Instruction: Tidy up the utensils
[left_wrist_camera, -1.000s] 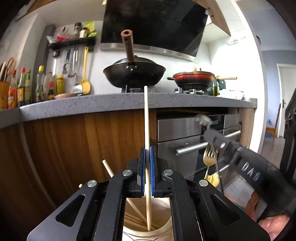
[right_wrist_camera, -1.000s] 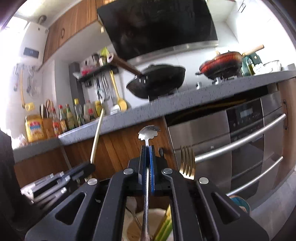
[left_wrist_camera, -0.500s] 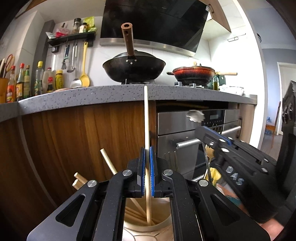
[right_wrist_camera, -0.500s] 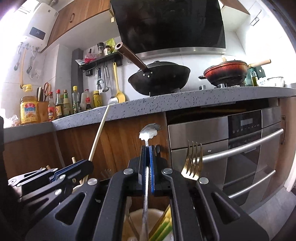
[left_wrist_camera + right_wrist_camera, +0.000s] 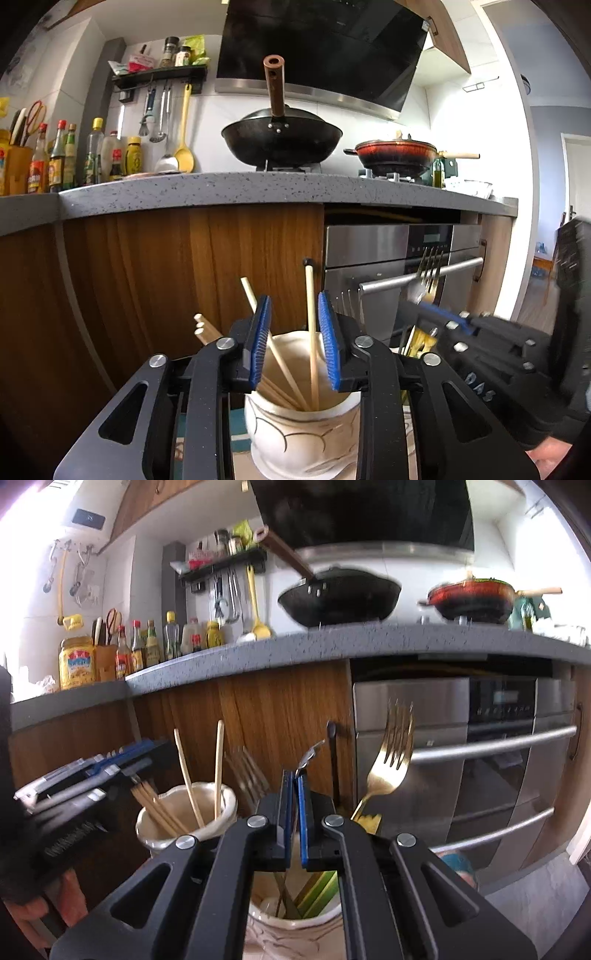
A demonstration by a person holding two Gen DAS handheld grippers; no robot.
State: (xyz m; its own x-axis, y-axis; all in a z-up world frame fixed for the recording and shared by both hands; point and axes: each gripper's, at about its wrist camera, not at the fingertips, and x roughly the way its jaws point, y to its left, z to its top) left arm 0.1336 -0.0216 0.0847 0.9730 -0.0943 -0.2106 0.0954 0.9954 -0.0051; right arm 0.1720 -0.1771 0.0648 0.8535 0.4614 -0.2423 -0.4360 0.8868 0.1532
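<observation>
My left gripper (image 5: 294,343) is open above a cream ceramic jar (image 5: 303,439). A wooden chopstick (image 5: 312,332) stands loose in the jar between the blue pads, with several other chopsticks (image 5: 258,317). My right gripper (image 5: 294,812) has its jaws nearly closed around a silver spoon (image 5: 308,755), above a second jar (image 5: 295,923) with a gold fork (image 5: 388,764) and green handles. The chopstick jar (image 5: 184,812) and left gripper (image 5: 85,775) show at left in the right wrist view. The right gripper (image 5: 480,347) shows at right in the left wrist view.
A grey counter (image 5: 258,188) runs behind, with a black wok (image 5: 280,136), a red pan (image 5: 395,155) and sauce bottles (image 5: 55,158). Wooden cabinet fronts (image 5: 166,277) and a steel oven (image 5: 406,251) stand close behind the jars.
My left gripper has opened and let the chopstick drop into the jar. My right gripper has lowered with the spoon toward the second jar.
</observation>
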